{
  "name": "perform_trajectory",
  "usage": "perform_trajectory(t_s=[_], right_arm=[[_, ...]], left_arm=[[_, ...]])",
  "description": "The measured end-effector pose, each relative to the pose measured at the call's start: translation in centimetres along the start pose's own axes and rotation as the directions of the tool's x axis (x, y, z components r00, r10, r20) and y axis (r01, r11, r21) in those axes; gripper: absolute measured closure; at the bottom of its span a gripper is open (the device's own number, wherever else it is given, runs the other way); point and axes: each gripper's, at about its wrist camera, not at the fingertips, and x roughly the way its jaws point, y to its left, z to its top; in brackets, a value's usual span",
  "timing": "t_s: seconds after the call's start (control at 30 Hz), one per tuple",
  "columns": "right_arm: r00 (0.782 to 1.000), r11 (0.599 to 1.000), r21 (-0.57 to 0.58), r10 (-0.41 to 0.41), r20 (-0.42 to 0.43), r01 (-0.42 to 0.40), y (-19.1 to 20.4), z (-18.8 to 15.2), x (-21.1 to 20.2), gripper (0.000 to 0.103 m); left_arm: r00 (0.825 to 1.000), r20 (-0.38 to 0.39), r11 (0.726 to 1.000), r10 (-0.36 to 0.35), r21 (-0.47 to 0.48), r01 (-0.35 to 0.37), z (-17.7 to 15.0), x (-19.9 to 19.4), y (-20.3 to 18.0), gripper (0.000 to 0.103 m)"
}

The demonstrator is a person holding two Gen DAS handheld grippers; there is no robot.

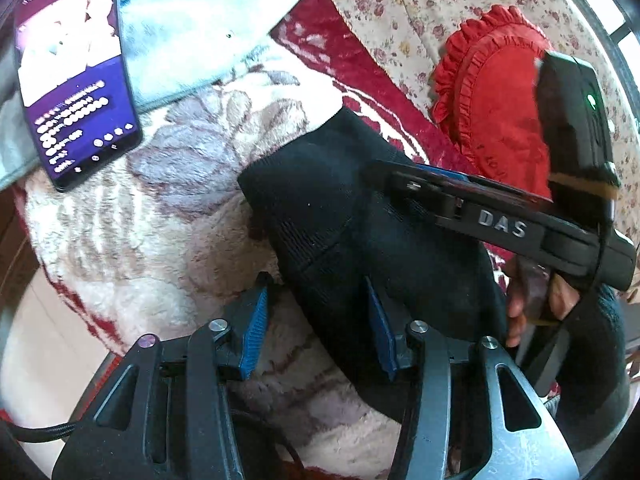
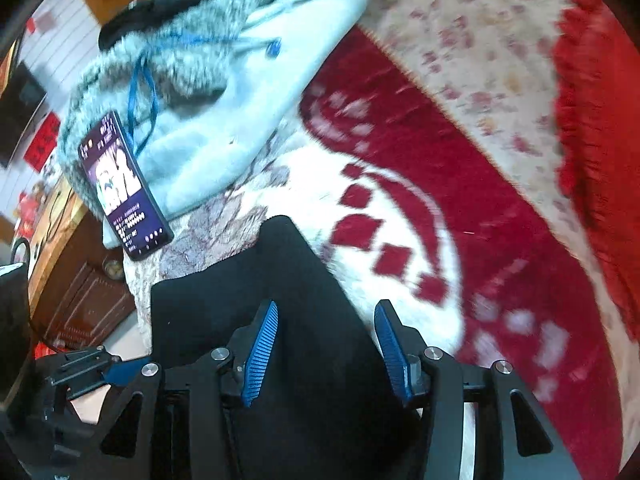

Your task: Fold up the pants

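Black pants [image 1: 352, 216] lie bundled on a plush blanket [image 1: 160, 216], both grippers spread above them (neither pinching cloth). Left gripper [image 1: 318, 328] and right gripper [image 2: 328, 350] should probably seize matching edges, keeping layers aligned.

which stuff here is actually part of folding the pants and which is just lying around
Part of the job:
- black pants
- left gripper, open
- right gripper, open
- plush blanket the pants lie on

Just lying about:
- phone, screen lit
- light blue fur-trimmed coat
- red ruffled cushion
- floral sheet
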Motion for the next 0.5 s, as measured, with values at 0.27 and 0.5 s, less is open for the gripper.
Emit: perform_trajectory(t_s=[0.27, 0.5], right_arm=[[0.989, 0.990, 0.075, 0.113, 0.094, -0.121, -0.4, -0.4, -1.0, 0.083], [0.942, 0.984, 0.053, 0.144, 0.303, -0.168, 1.0, -3.0, -10.6, 0.086]], left_arm=[[0.997, 0.043, 0.998, -0.058, 0.018, 0.057, 0.5, 0.0, -0.9, 0.059], [0.976, 0.167, 0.975, -0.137, 0.194, 0.103, -1.1, -6.8, -5.5, 0.074]])
